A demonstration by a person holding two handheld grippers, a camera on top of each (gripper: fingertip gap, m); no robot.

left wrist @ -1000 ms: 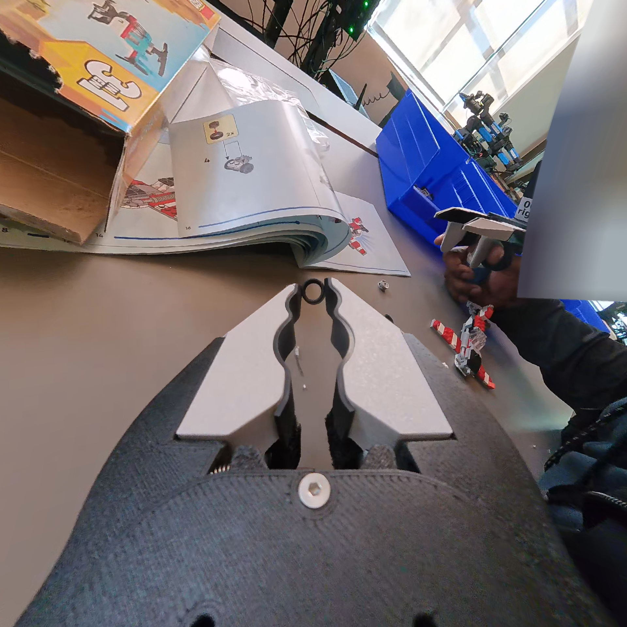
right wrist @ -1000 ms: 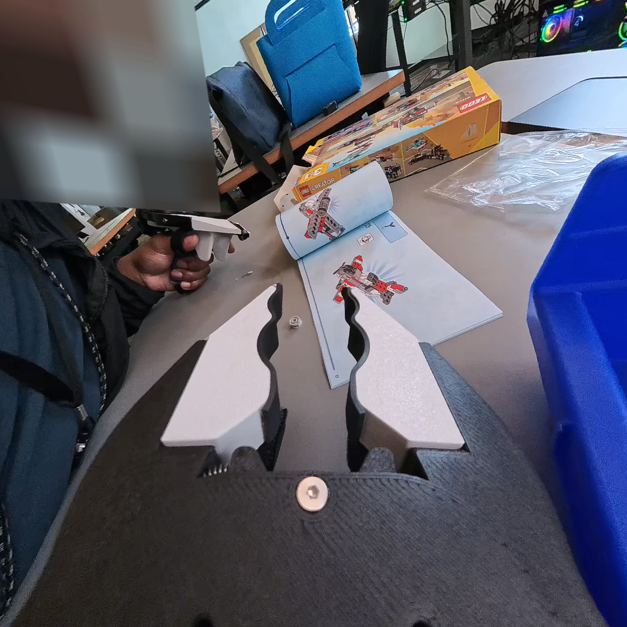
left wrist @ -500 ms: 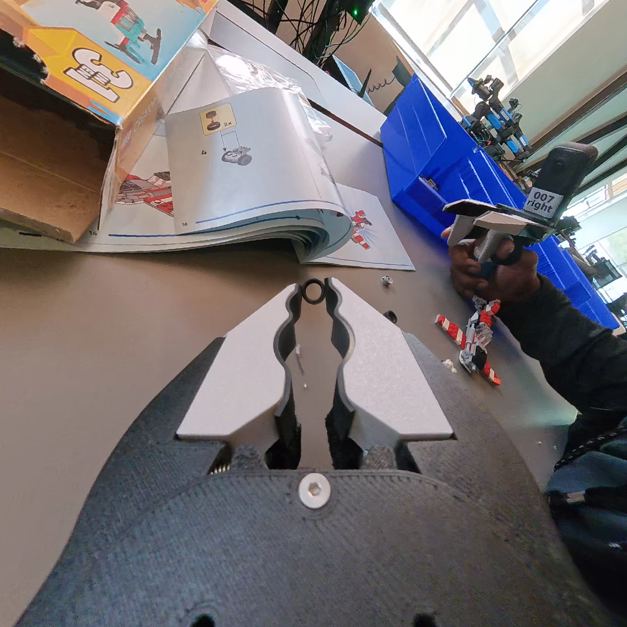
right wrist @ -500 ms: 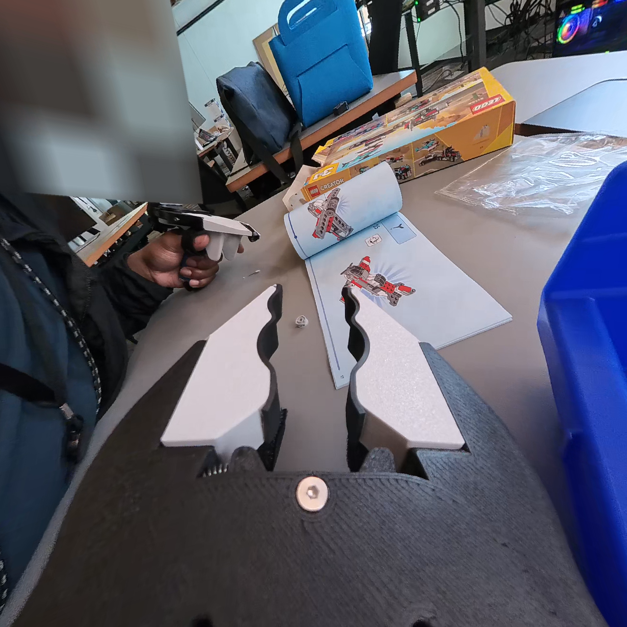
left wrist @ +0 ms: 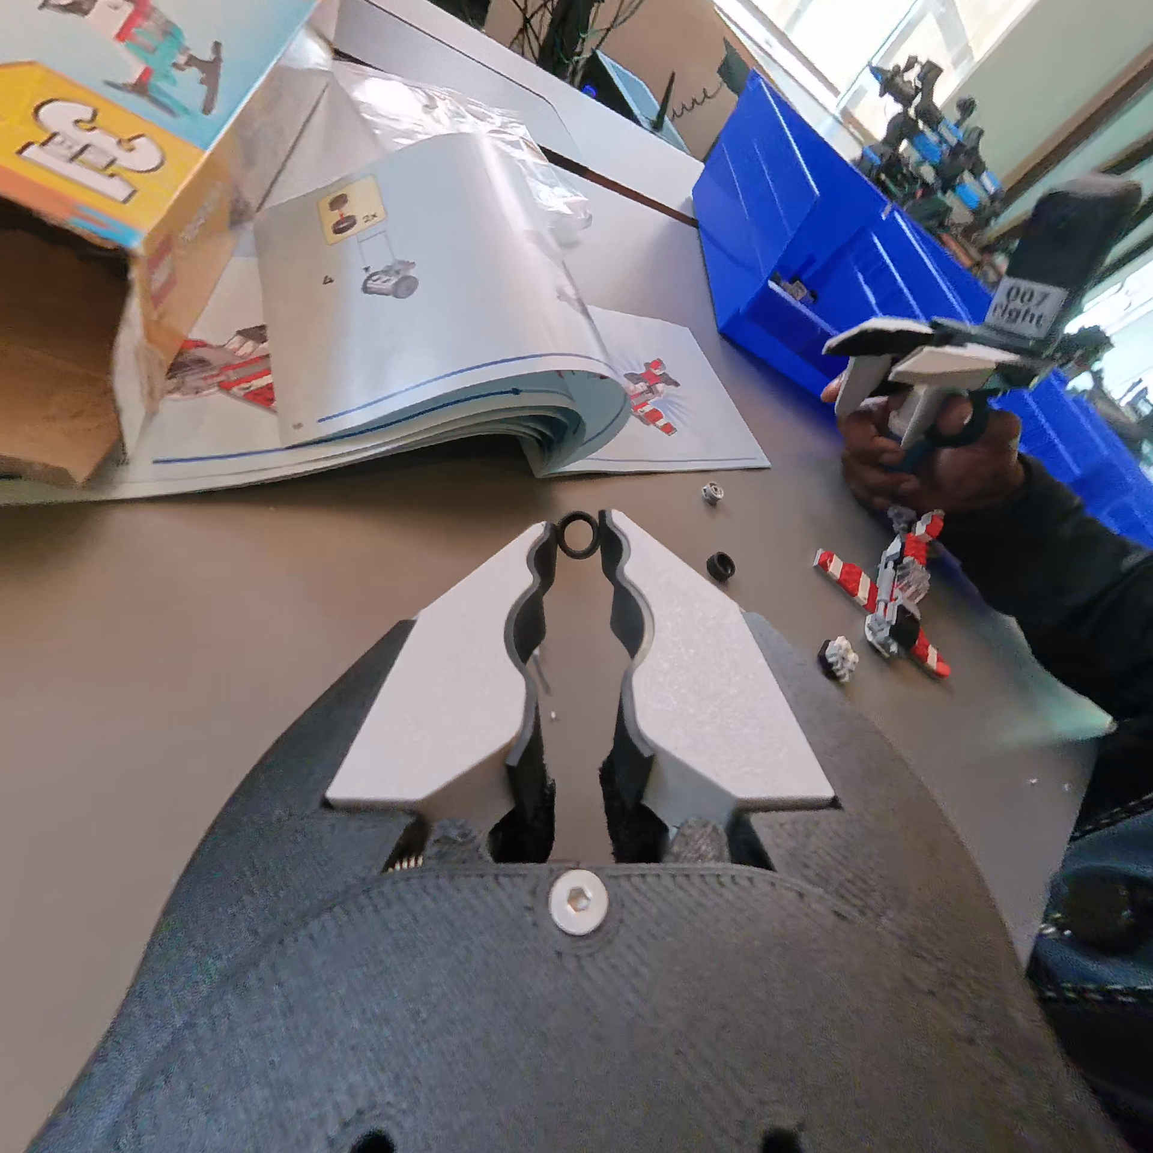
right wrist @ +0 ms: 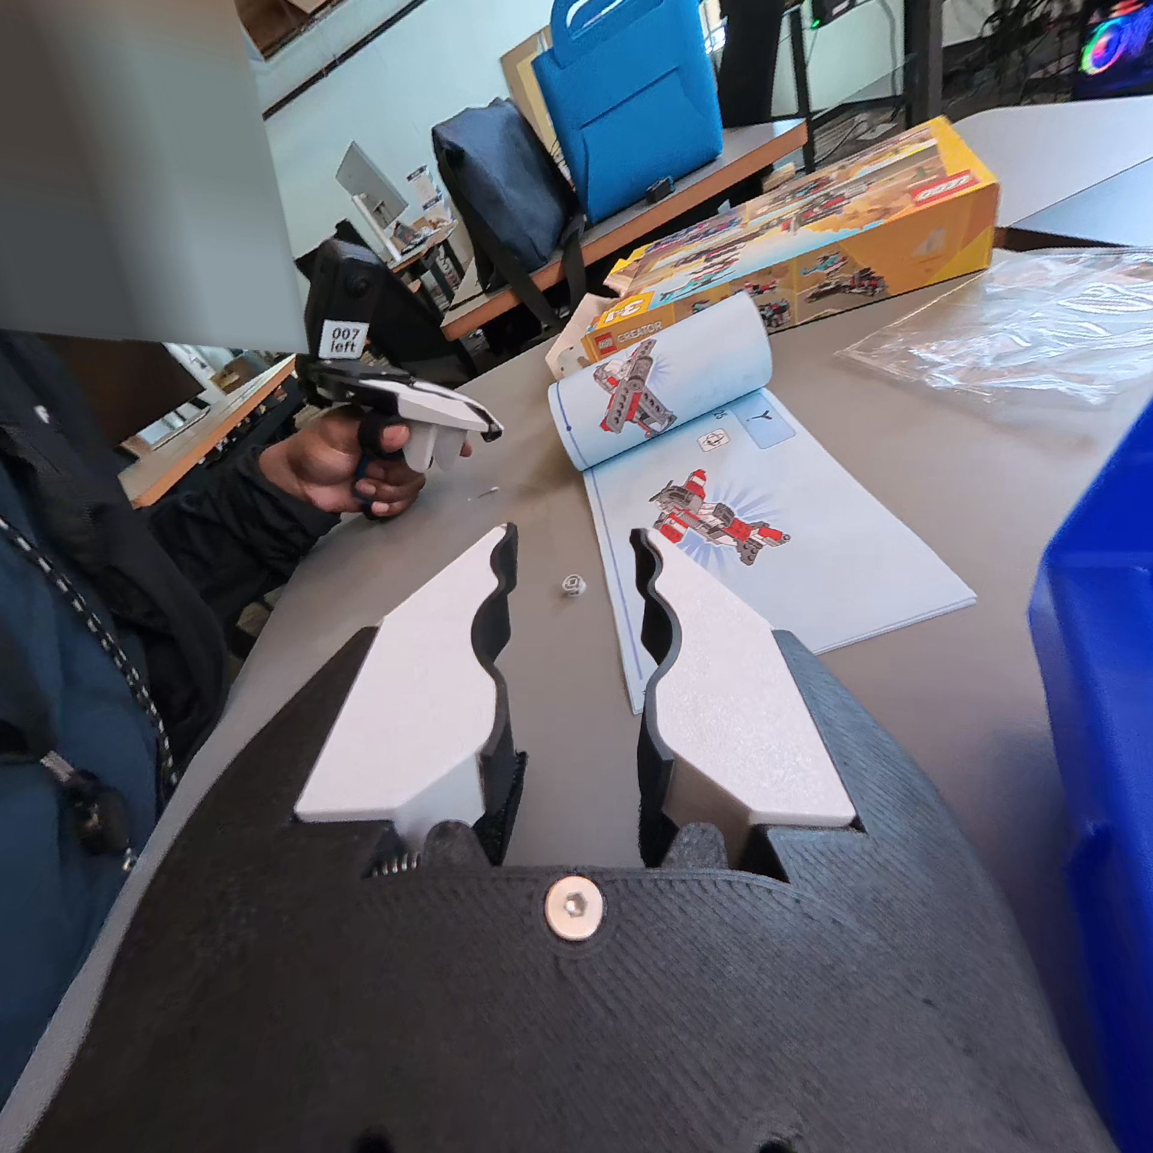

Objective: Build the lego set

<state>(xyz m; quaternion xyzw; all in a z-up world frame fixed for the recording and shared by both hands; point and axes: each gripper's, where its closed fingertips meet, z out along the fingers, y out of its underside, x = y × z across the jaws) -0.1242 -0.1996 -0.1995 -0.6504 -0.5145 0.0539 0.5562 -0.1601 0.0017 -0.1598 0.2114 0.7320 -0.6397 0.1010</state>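
My left gripper (left wrist: 577, 533) pinches a black ring (left wrist: 575, 535) over bare table (left wrist: 218, 624); my right gripper (right wrist: 574, 543) is spread near the booklet's (right wrist: 811, 561) edge, possibly overlapping it.

Right gripper (left wrist: 873, 374) now higher above the table (left wrist: 249, 624), farther from the small grey stud (right wrist: 572, 585).

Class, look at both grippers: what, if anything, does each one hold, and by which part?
The left gripper pinches a small black tyre ring by its outer rim, at the fingertips. The right gripper is open and holds nothing.
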